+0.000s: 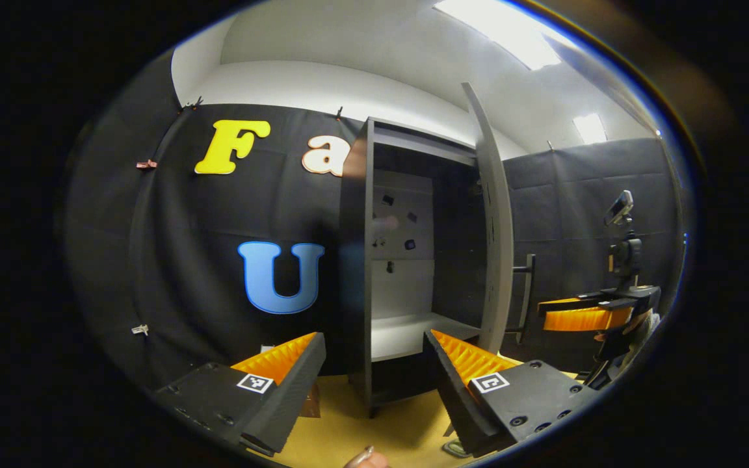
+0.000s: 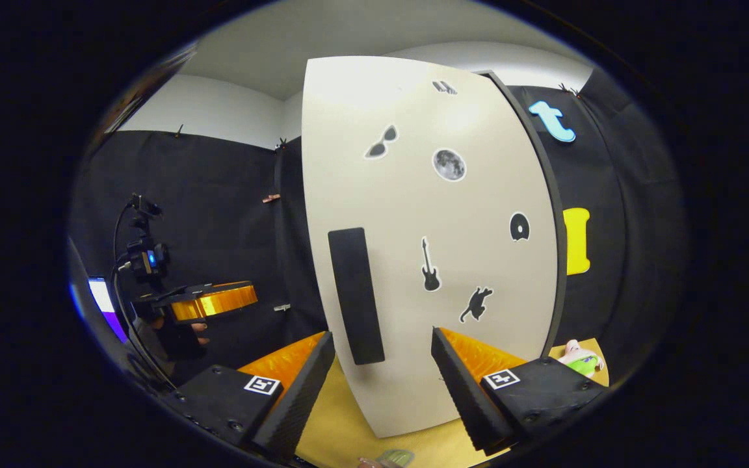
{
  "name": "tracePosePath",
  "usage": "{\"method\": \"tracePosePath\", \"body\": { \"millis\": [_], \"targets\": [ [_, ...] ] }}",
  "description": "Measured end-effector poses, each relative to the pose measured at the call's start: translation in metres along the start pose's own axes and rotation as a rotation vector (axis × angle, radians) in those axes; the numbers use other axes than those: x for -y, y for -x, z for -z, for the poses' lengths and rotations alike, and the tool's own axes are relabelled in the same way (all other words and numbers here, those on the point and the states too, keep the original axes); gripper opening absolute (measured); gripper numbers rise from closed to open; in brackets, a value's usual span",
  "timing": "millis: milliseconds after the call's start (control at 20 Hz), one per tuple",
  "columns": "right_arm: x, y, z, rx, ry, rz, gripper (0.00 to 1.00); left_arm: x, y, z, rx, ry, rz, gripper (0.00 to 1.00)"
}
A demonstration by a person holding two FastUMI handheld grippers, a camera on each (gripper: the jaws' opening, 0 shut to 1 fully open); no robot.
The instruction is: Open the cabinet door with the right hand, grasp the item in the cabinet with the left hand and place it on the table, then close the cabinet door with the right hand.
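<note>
Black cloth walls close in a booth where a tall dark cabinet [image 1: 356, 273] stands on a yellow-tan table [image 1: 361, 435], under a white ceiling with bright light panels. Its cabinet door [image 2: 426, 214] is swung wide open: in the left gripper view it shows edge-on, and in the right gripper view its pale face, dotted with small stickers, fills the middle with the dark bar handle [image 2: 355, 296] just ahead. The right gripper [image 2: 381, 380] has its fingers spread apart, gripping nothing, the handle lying between and beyond them rather than pinched. The left gripper [image 1: 374, 377] is likewise spread and empty, aimed at the cabinet's opening. The pale shelf [image 1: 413, 333] inside looks bare, and a small pink-and-green plush toy [image 2: 579, 359] lies on the table past the door's far edge, near the right finger in the right gripper view; I judge this to be the task's item, already set down, though I cannot be sure. If so, the step in hand is closing the door, which calls for the right gripper to meet the handle or door face and swing it towards the cabinet. A camera on a stand [image 1: 623, 240] rises well off to the side, clear of the door's arc. The left gripper, in front of the opening, would need to be out of the door's path.
</note>
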State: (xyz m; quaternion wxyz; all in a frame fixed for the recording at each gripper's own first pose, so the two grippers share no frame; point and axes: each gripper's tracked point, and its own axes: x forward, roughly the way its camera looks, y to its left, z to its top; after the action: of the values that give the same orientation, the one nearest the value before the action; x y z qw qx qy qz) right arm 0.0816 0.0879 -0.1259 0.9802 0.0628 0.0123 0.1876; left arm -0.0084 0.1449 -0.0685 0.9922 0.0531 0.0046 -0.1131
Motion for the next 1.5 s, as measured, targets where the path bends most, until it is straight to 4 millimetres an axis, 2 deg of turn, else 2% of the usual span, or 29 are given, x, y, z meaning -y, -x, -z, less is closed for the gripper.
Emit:
{"method": "tracePosePath", "body": {
  "millis": [150, 200, 350, 400, 500, 650, 800, 950, 1050, 1150, 1300, 1400, 1500],
  "targets": [
    [0.051, 0.001, -0.016, 0.058, 0.130, 0.233, 0.98, -0.004, -0.017, 0.003, -0.006, 0.050, -0.067, 0.95],
    [0.061, 0.004, -0.020, 0.057, 0.168, 0.291, 0.98, -0.003, -0.022, 0.003, -0.009, 0.052, -0.077, 0.95],
    [0.074, 0.010, -0.040, 0.121, 0.266, 0.405, 0.99, -0.005, -0.027, -0.003, 0.008, 0.043, -0.142, 0.92],
    [0.074, 0.010, -0.047, 0.148, 0.271, 0.417, 0.98, -0.003, -0.031, -0.004, 0.011, 0.047, -0.169, 0.95],
    [0.073, 0.006, -0.053, 0.168, 0.237, 0.416, 0.97, 0.002, -0.037, -0.007, 0.011, 0.060, -0.225, 0.95],
    [0.069, 0.003, -0.054, 0.160, 0.150, 0.403, 0.98, 0.028, -0.047, -0.016, 0.042, 0.075, -0.242, 0.95],
    [0.070, 0.000, -0.058, 0.168, 0.166, 0.405, 0.97, 0.050, -0.055, -0.010, 0.020, 0.094, -0.228, 0.95],
    [0.076, 0.003, -0.060, 0.175, 0.183, 0.414, 0.97, 0.056, -0.058, -0.008, 0.006, 0.054, -0.262, 0.95],
    [0.083, 0.002, -0.056, 0.169, 0.182, 0.430, 0.97, 0.064, -0.062, -0.011, 0.017, 0.049, -0.270, 0.94],
    [0.077, 0.000, -0.049, 0.157, 0.184, 0.404, 0.97, 0.063, -0.061, -0.010, 0.035, 0.087, -0.314, 0.95],
    [0.072, -0.002, -0.039, 0.138, 0.230, 0.384, 0.97, 0.080, -0.069, -0.009, 0.031, 0.144, -0.255, 0.95],
    [0.066, -0.004, -0.034, 0.124, 0.259, 0.360, 0.97, 0.079, -0.069, -0.010, 0.023, 0.122, -0.248, 0.95],
    [0.059, -0.005, -0.031, 0.118, 0.254, 0.332, 0.97, 0.088, -0.075, -0.008, 0.017, 0.100, -0.215, 0.95]
  ]
}}
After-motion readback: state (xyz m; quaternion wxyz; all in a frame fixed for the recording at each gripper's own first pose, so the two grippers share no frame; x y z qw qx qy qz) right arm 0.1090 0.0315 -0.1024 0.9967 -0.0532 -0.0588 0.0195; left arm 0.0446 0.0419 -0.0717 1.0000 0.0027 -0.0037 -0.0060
